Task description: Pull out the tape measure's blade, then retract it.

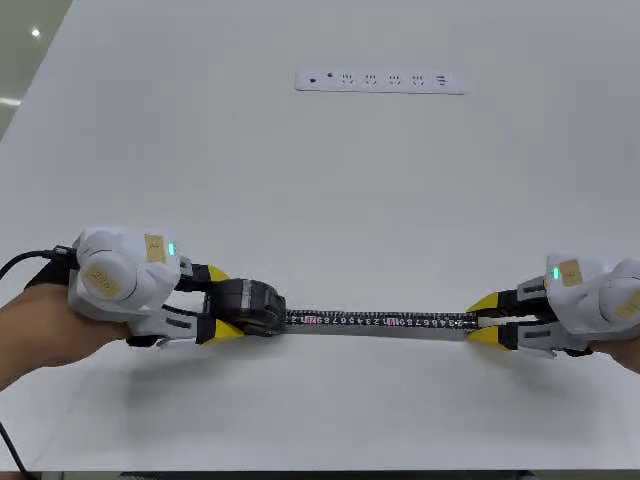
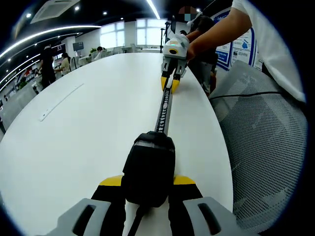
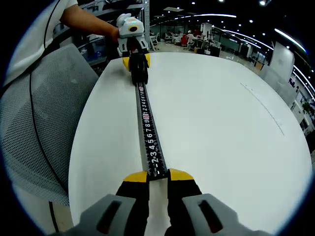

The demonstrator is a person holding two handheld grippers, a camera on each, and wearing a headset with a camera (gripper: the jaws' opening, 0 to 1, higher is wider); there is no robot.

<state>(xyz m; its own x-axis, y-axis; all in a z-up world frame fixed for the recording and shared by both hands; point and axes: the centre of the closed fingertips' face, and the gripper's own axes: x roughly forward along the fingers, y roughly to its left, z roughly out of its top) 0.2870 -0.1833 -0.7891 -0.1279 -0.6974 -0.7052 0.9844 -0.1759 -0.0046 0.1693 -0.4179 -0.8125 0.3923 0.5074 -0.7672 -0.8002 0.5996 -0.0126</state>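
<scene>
The black tape measure case [image 1: 250,305] sits at the lower left of the white table, and my left gripper [image 1: 220,302] is shut on it. In the left gripper view the case [image 2: 147,167] fills the space between the yellow-tipped jaws. The dark blade [image 1: 385,321] with white numbers stretches rightward to my right gripper [image 1: 484,318], which is shut on the blade's end. The right gripper view shows the blade [image 3: 146,132] running away from the jaws to the case [image 3: 139,63] held by the left gripper [image 3: 136,62]. The right gripper [image 2: 170,83] appears far off in the left gripper view.
A white power strip [image 1: 380,80] lies flat at the far middle of the table [image 1: 320,180]. A grey mesh chair [image 2: 261,142] stands beside the table's near edge [image 1: 320,465]. People stand in the office behind.
</scene>
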